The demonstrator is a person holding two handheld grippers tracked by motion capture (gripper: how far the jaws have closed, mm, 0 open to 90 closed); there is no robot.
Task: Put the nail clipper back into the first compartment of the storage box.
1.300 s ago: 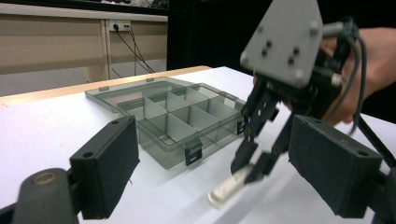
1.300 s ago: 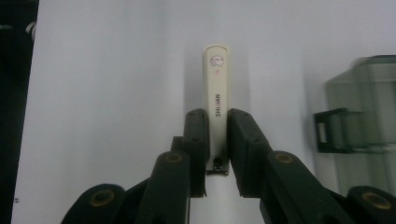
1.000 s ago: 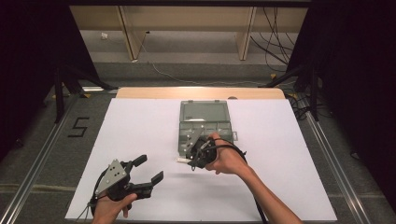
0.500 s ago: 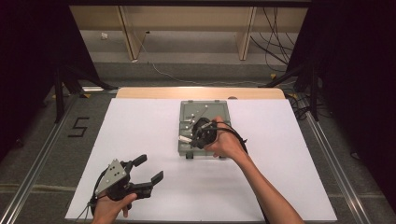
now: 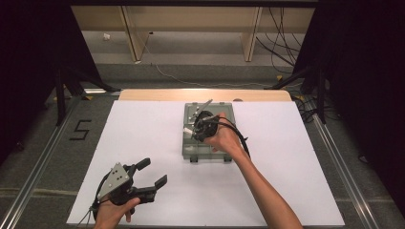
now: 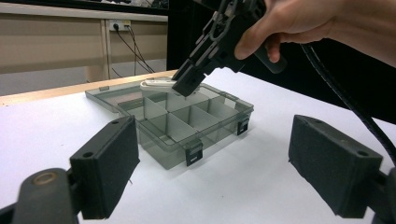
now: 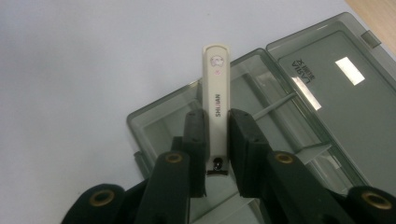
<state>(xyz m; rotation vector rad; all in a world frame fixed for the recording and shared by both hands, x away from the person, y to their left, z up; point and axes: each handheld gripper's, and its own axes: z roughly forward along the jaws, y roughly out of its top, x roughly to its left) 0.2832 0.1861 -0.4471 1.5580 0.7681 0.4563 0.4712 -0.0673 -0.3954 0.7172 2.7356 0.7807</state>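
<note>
Right tool (image 7: 216,140) pinches a white slim nail clipper (image 7: 215,100) by its sides, held above the smoky translucent plastic compartment box (image 5: 191,145), lid open flat, on the white desk (image 5: 143,133). Left tool (image 5: 149,174) rests near, jaws spread, empty. Judged step: placing. Next: lower into a compartment, then release.

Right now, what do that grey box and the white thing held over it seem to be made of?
The box looks like smoky see-through plastic: its dividers show through glossy walls. The nail clipper in the right gripper has a matte white, likely plastic cover; metal probably sits underneath, though that is hard to tell.
</note>
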